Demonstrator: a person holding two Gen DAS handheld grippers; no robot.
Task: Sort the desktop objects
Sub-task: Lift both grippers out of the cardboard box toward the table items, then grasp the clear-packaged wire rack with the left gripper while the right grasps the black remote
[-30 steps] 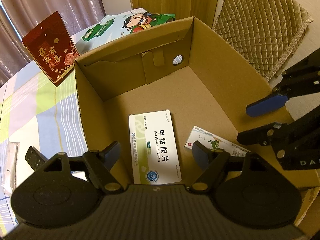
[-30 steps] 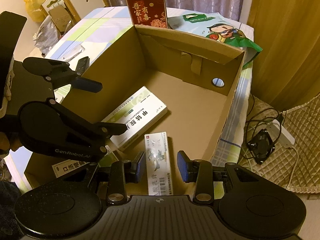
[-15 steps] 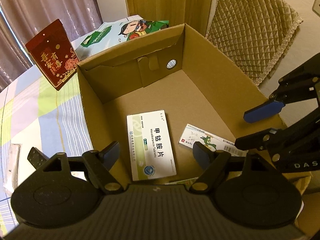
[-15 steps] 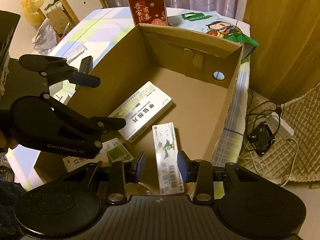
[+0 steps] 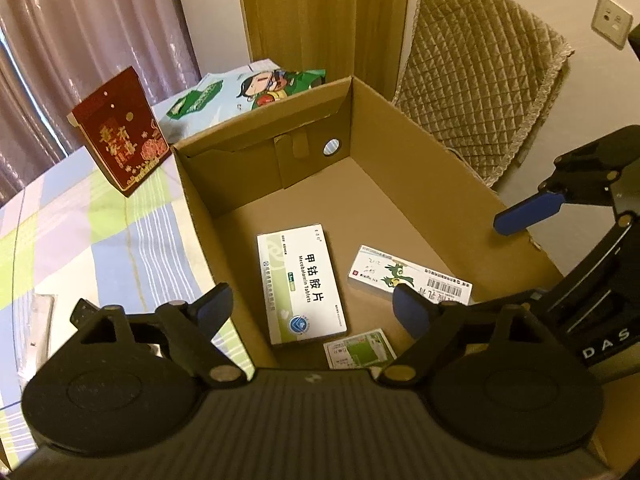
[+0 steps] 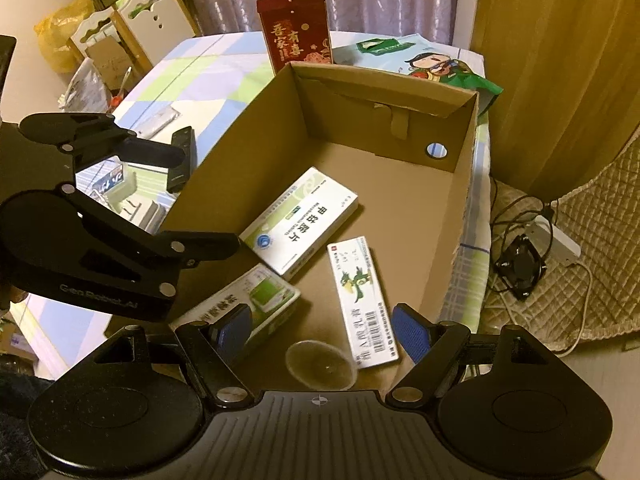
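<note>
An open cardboard box (image 5: 420, 168) (image 6: 240, 152) stands on the checked tablecloth. On its floor lie a white-green tablet box (image 5: 302, 282) (image 6: 300, 220), a narrow white box with a green bird (image 5: 408, 276) (image 6: 360, 296) and a small green-white box (image 5: 358, 348) (image 6: 256, 300). My left gripper (image 5: 312, 310) (image 6: 180, 200) hovers over the box's near left side, jaws opening, nothing between them. My right gripper (image 6: 322, 330) hangs above the narrow box, jaws opening, pads clear of it. Its blue upper finger (image 5: 528, 210) shows in the left wrist view.
A red carton (image 5: 120, 136) (image 6: 296, 28) and a cartoon snack bag (image 5: 256, 88) (image 6: 432, 64) stand behind the box. A black remote (image 6: 182, 160) and small packets lie left of it. A quilted chair (image 5: 480, 80) and floor cables (image 6: 520, 248) are to the right.
The right jaws have spread off the narrow box, which now lies flat on the box floor. Both grippers have drawn up and back. The left jaws stand a little wider.
</note>
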